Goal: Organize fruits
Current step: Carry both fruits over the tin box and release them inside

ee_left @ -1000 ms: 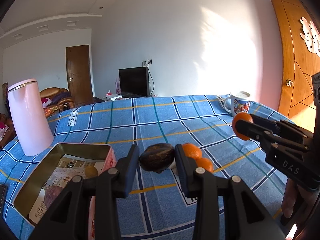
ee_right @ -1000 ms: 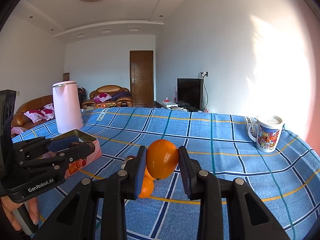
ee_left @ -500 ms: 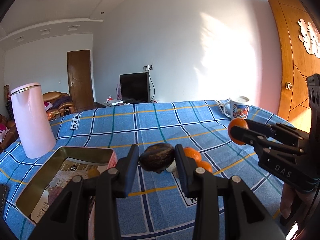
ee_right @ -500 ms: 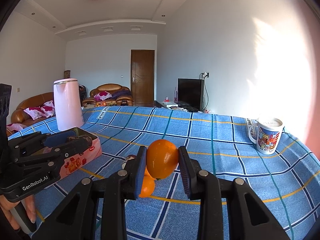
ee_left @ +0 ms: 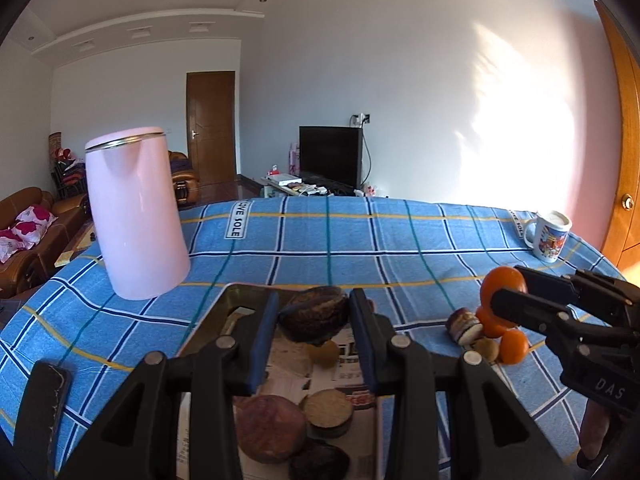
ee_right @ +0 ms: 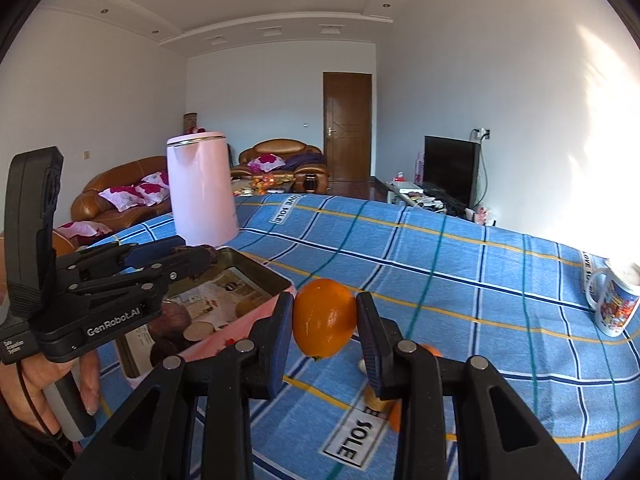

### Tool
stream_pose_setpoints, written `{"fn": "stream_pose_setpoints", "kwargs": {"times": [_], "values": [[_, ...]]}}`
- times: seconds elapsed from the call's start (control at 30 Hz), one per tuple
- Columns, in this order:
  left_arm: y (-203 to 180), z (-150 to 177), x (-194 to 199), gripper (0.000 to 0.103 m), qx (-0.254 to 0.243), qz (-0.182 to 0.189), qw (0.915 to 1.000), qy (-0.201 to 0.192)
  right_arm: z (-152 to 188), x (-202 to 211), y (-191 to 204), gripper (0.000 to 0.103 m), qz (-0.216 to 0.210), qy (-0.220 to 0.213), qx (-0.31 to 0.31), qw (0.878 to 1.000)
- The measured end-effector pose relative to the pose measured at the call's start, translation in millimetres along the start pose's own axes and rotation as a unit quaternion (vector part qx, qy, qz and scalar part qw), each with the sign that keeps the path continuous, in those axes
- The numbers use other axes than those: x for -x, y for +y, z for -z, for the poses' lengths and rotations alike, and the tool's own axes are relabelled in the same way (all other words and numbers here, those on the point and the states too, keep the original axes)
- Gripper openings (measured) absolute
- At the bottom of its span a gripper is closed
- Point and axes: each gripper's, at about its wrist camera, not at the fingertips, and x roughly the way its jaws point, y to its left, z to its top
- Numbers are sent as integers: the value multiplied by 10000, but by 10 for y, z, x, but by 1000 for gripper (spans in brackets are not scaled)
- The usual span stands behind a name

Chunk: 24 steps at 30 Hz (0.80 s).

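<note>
A dark, wrinkled fruit [ee_left: 313,314] hung over the open tin [ee_left: 208,322] — an orange [ee_right: 325,323] was held beside it.

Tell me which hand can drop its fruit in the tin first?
Probably the left. The left gripper holds its dark brown fruit right above the open tin. The right gripper holds its orange beside the tin, above the blue tablecloth.

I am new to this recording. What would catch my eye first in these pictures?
Each gripper carries fruit: the left gripper holds a dark brown fruit above the open tin, the right gripper an orange over the blue checked cloth. Behind the tin stands a tall pink kettle.
</note>
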Motion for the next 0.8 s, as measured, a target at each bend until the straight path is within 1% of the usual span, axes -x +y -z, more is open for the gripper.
{"fn": "stream_pose_setpoints", "kwargs": {"times": [0.1,0.23,0.3,0.43,0.53,0.6,0.67,0.73,0.8], "values": [[215,6,-163,38,79,-158,9995,271,-93,-244,211,34,-342,173,46,9993],[414,40,-301,38,221,-250,9982,491,-109,-553,437,34,-572,456,183,9972],[474,55,-328,38,245,-261,9978,563,-91,-693,523,34,-608,601,246,9960],[506,110,-396,38,225,-220,9967,750,-67,-898,633,34,-634,759,350,9945],[515,131,-420,38,202,-219,9962,823,-39,-1053,711,34,-623,1007,443,9920],[522,148,-414,39,205,-317,9958,832,-18,-1088,751,34,-626,1056,430,9915],[532,161,-403,42,236,-317,9957,833,8,-1128,759,36,-682,1162,375,9902],[506,165,-369,46,233,-309,9960,810,13,-1069,737,41,-631,1102,341,9913],[469,153,-301,52,263,-287,9967,709,8,-962,684,41,-652,996,265,9925]]}}
